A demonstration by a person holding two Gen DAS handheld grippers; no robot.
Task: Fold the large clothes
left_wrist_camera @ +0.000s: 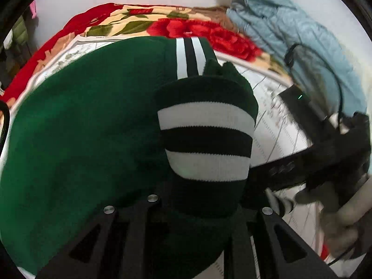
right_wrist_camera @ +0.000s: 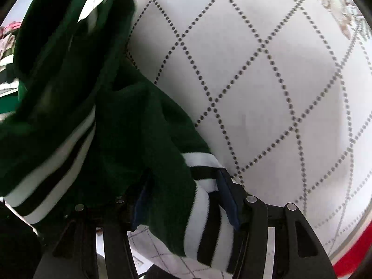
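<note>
A dark green sweater (left_wrist_camera: pixel 81 127) with white and black striped cuffs and hem lies spread on a white quilted bed cover (right_wrist_camera: pixel 267 81). My left gripper (left_wrist_camera: pixel 204 200) is shut on a striped cuff (left_wrist_camera: pixel 207 139), which drapes over its fingers. My right gripper (right_wrist_camera: pixel 186 200) is shut on the sweater's striped edge (right_wrist_camera: pixel 207 209), and bunched green cloth (right_wrist_camera: pixel 69 81) hangs to its left. The right gripper also shows at the right of the left wrist view (left_wrist_camera: pixel 330 153), blurred.
A red floral blanket (left_wrist_camera: pixel 204 32) lies at the far side of the bed. A pale blue padded coat (left_wrist_camera: pixel 290 23) lies at the back right. A red edge (right_wrist_camera: pixel 348 255) borders the quilt at lower right.
</note>
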